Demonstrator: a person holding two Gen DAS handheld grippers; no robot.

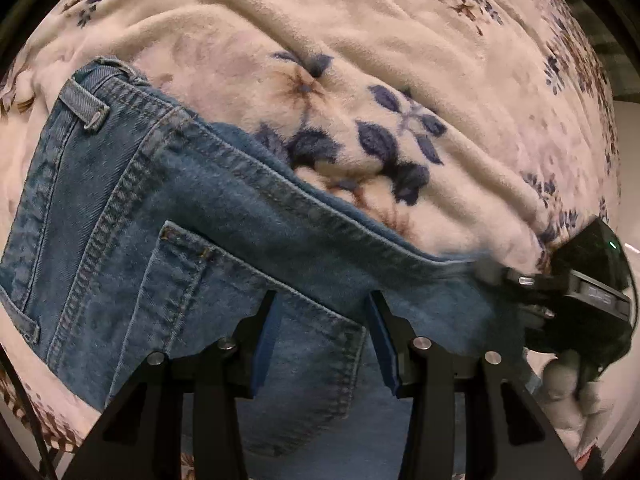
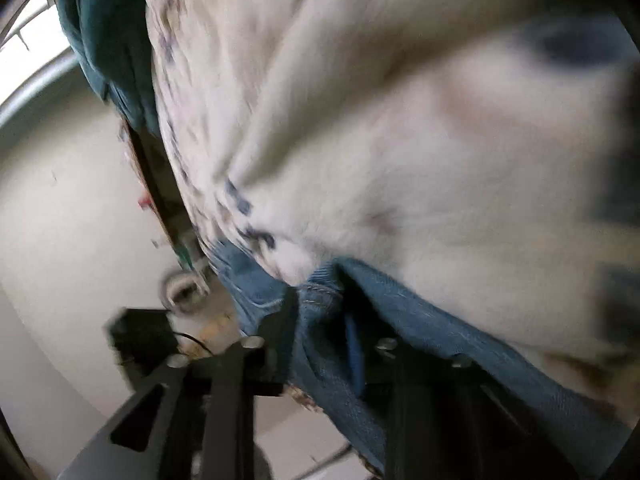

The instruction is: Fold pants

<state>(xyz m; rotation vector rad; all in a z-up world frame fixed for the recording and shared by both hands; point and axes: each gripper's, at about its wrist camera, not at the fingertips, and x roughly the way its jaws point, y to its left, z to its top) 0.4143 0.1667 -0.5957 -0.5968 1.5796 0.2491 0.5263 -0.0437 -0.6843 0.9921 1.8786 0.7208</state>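
Observation:
Blue jeans point(image 1: 192, 208) lie back side up on a cream floral blanket point(image 1: 360, 60), with a belt loop and a back pocket showing. My left gripper point(image 1: 324, 320) points down over the pocket. Its blue pads point(image 1: 266, 344) stand apart, and the denim between them looks flat and unpinched. My right gripper point(image 1: 496, 276) comes in from the right at the jeans' edge, with a hand point(image 1: 568, 380) below it. The right wrist view is blurred. There the right gripper point(image 2: 320, 320) has its fingers close together on a bunched seam of the jeans point(image 2: 420, 320) at the blanket's edge.
The blanket point(image 2: 360, 120) hangs over the bed's edge. Pale floor point(image 2: 60, 220) lies beyond it, with a black object point(image 2: 140, 332) and a round thing point(image 2: 180, 292) on it. Teal cloth point(image 2: 108, 40) sits at the far corner.

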